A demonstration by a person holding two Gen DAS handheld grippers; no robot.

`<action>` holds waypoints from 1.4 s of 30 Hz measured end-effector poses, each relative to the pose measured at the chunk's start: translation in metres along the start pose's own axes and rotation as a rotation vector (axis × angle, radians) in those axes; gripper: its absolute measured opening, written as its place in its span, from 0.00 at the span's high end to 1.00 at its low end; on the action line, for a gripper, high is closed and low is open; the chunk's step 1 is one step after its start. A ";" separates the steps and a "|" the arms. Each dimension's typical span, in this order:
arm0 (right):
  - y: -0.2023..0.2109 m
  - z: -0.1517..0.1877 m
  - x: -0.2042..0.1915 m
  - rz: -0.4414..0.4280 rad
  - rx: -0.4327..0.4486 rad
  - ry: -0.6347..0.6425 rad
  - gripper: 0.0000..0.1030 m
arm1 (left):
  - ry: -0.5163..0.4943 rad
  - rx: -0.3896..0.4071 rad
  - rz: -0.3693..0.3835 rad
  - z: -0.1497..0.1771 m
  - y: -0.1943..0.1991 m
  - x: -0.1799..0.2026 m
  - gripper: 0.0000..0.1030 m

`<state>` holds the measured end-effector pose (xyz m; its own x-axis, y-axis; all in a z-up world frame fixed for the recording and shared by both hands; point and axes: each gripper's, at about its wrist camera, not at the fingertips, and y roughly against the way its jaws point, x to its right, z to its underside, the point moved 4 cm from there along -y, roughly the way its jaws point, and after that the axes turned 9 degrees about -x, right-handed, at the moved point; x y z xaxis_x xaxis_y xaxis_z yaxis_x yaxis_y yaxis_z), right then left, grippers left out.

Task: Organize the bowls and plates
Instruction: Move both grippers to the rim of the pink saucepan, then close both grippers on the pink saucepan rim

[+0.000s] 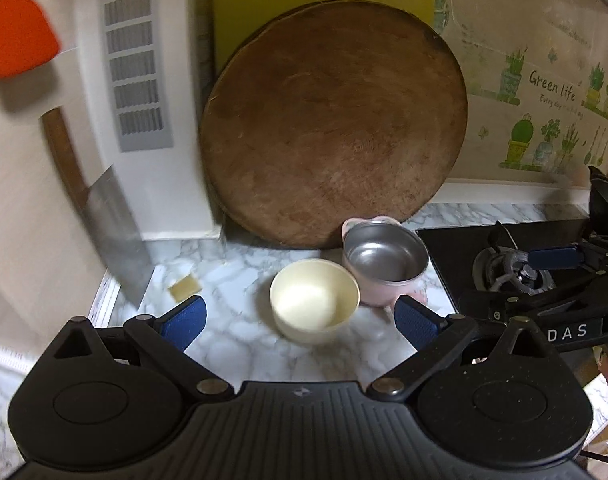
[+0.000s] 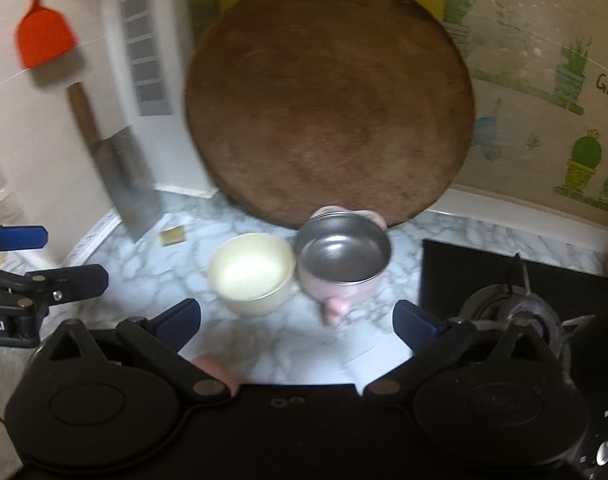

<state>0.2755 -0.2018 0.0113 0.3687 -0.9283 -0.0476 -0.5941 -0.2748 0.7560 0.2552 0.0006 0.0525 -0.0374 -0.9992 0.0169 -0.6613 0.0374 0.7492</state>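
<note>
Left gripper (image 1: 300, 320): jaws spread wide, blue pads well apart, nothing clamped. The cream bowl (image 1: 315, 305) sits upright on the marble counter (image 1: 232, 332), seen between the two pads; neither pad touches it.

Right gripper (image 2: 296, 322): jaws likewise spread wide, empty. Bare counter lies between its pads. The cream bowl (image 2: 253, 280) is at 11 o'clock from the pad midpoint, and the pink bowl with a steel liner (image 2: 342, 258) at 1 o'clock. Frame is motion-blurred.

Bowls: in the left wrist view the pink bowl with a steel liner (image 1: 385, 264) stands just beside the cream bowl, at its 1 o'clock; rims look touching or nearly so, cannot tell which. Both upright, both empty. The pink one carries small pink lugs on its sides.

Behind the bowls, at 12 o'clock: a round wooden chopping board (image 1: 332, 124) leaning on the wall, with a yellow-green board (image 1: 304, 0) behind it.

At 9 to 10 o'clock from the cream bowl: a cleaver (image 1: 116, 236) hanging against the wall, and a small tan square (image 1: 185, 287) on the counter. Higher, at 10 o'clock: an orange spatula (image 1: 18, 40) hanging.

At 3 o'clock: a black gas hob (image 1: 504, 264). The right gripper's fingers reach in over it in the left wrist view.
</note>
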 end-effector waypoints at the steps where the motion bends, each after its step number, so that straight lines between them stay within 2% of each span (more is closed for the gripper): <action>1: -0.004 -0.004 0.006 0.004 -0.008 -0.009 0.00 | -0.001 -0.004 -0.002 -0.006 -0.007 0.003 0.02; 9: -0.047 -0.036 0.053 0.039 -0.073 -0.096 0.00 | -0.023 -0.036 -0.017 -0.044 -0.070 0.027 0.02; 15: -0.083 -0.058 0.086 0.066 -0.106 -0.156 0.01 | -0.031 -0.075 -0.043 -0.064 -0.122 0.033 0.02; 18: -0.101 -0.066 0.101 0.076 -0.124 -0.182 0.02 | -0.029 -0.099 -0.030 -0.070 -0.146 0.036 0.02; 28: -0.152 -0.071 0.127 0.045 -0.185 -0.243 0.10 | -0.043 -0.196 -0.034 -0.072 -0.213 0.052 0.02; 33: -0.173 -0.069 0.129 0.029 -0.222 -0.271 0.19 | -0.046 -0.222 -0.039 -0.073 -0.234 0.056 0.03; 36: -0.183 -0.068 0.130 0.022 -0.231 -0.290 0.22 | -0.036 -0.252 -0.028 -0.073 -0.243 0.055 0.17; 38: -0.188 -0.068 0.130 0.008 -0.238 -0.293 0.27 | -0.030 -0.274 -0.022 -0.073 -0.249 0.055 0.32; 40: -0.191 -0.068 0.129 0.001 -0.245 -0.295 0.31 | -0.023 -0.298 -0.007 -0.072 -0.255 0.055 0.42; 42: -0.195 -0.067 0.128 -0.014 -0.249 -0.293 0.37 | -0.015 -0.308 -0.007 -0.072 -0.260 0.055 0.47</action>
<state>0.4866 -0.2503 -0.0982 0.1345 -0.9671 -0.2159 -0.3850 -0.2518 0.8879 0.4785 -0.0652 -0.0935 -0.0460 -0.9989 0.0033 -0.4034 0.0216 0.9148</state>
